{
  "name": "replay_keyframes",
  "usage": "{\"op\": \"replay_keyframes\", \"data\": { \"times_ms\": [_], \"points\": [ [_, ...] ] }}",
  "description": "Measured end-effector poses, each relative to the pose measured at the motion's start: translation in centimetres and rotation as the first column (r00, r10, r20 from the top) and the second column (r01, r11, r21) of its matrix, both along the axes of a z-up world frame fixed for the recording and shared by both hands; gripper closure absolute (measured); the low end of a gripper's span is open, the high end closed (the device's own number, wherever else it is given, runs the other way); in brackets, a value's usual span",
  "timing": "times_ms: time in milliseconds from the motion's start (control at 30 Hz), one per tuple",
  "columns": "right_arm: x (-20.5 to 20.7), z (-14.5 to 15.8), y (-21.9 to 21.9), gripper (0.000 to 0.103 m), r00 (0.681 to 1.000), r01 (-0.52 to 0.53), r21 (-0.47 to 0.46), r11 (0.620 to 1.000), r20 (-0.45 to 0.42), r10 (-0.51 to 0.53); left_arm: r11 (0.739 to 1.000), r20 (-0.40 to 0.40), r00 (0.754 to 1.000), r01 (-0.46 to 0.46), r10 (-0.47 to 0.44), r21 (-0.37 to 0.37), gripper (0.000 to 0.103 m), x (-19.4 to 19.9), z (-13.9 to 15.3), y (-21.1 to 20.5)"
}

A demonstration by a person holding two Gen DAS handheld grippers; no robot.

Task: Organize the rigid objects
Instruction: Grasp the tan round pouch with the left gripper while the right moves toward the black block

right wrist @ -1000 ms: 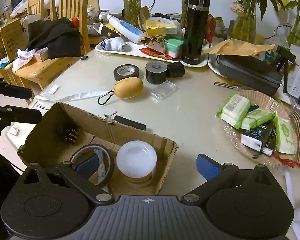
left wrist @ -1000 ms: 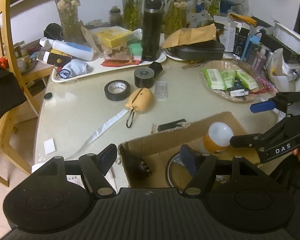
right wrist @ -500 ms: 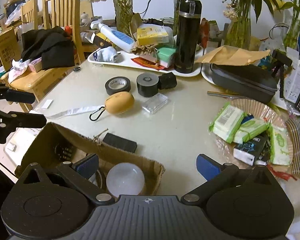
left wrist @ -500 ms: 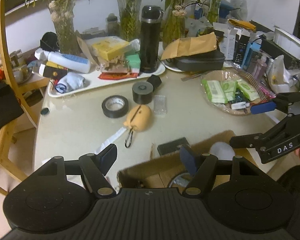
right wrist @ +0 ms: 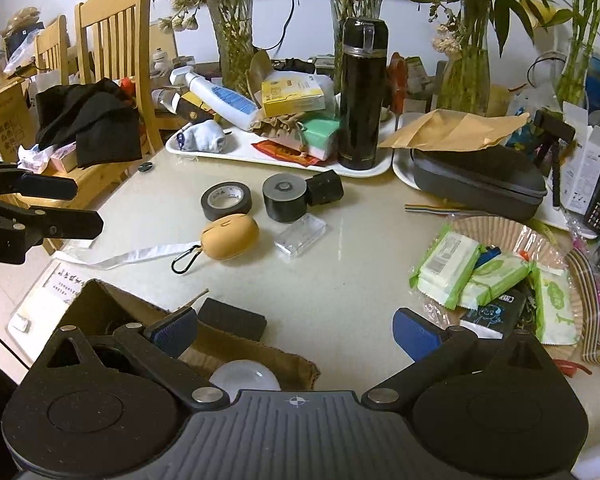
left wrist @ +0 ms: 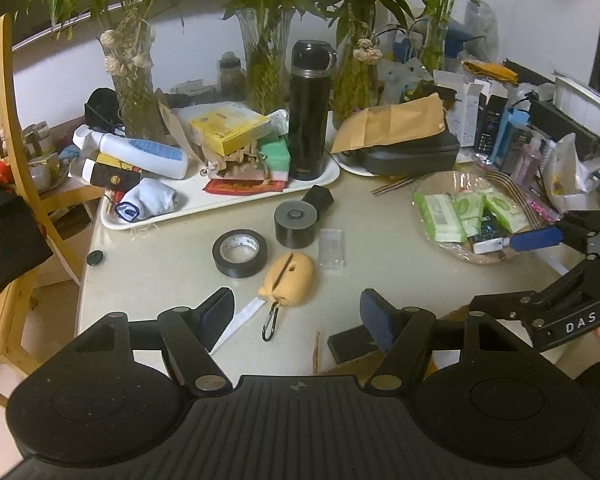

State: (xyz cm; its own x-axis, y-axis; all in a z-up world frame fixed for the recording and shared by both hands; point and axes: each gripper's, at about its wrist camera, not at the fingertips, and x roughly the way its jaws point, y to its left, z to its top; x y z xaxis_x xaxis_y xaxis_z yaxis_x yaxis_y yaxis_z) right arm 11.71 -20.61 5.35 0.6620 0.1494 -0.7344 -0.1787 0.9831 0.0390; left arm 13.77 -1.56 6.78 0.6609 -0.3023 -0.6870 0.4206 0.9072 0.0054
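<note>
A yellow pouch [left wrist: 288, 279] with a carabiner lies mid-table; it also shows in the right wrist view [right wrist: 231, 237]. Behind it are a black tape roll [left wrist: 239, 253], a grey tape roll [left wrist: 295, 224], a small black box [left wrist: 318, 197] and a clear plastic case [left wrist: 331, 248]. My left gripper [left wrist: 298, 317] is open and empty, just short of the pouch. My right gripper [right wrist: 294, 330] is open and empty over the cardboard box [right wrist: 256, 350], which holds a white dome lamp [right wrist: 244, 376]. A flat black block [right wrist: 232, 317] lies by the box's far edge.
A white tray [left wrist: 236, 196] holds a black thermos [left wrist: 310, 110], a lotion bottle and boxes. A basket of wipes [left wrist: 466, 210] sits at right. Plant vases line the back. A dark case [right wrist: 480, 180] lies under brown paper. Wooden chairs [right wrist: 112, 52] stand at left.
Both grippers have drawn up and forward from the cardboard box toward the table's middle. The box has slipped to the bottom edge of both views. Both stay open.
</note>
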Motion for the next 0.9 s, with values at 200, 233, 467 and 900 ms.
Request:
{"op": "replay_keyframes", "data": {
  "times_ms": [200,233,467,900],
  "points": [
    [0.3,-0.9,0.0,0.0,1.0,-0.004,-0.009,1.0,0.013,0.004,1.0,-0.003,1.0,0.001,-0.001,0.007,0.034,1.6,-1.8,0.4],
    [0.4,-1.1,0.0,0.0,1.0,-0.006,-0.003,1.0,0.011,0.006,1.0,-0.007,1.0,0.002,-0.002,0.002,0.034,2.0,-2.1,0.5],
    [1.0,-2.3,-0.4,0.0,1.0,-0.005,0.017,1.0,-0.008,0.005,0.999,-0.026,0.999,0.02,-0.021,-0.029,0.034,4.5,-4.3,0.4],
    [2.6,-4.0,-2.8,0.0,0.999,0.033,0.039,0.999,-0.034,-0.032,0.997,-0.075,0.995,0.072,-0.072,0.004,0.034,9.6,-7.7,-1.1]
  ]
}}
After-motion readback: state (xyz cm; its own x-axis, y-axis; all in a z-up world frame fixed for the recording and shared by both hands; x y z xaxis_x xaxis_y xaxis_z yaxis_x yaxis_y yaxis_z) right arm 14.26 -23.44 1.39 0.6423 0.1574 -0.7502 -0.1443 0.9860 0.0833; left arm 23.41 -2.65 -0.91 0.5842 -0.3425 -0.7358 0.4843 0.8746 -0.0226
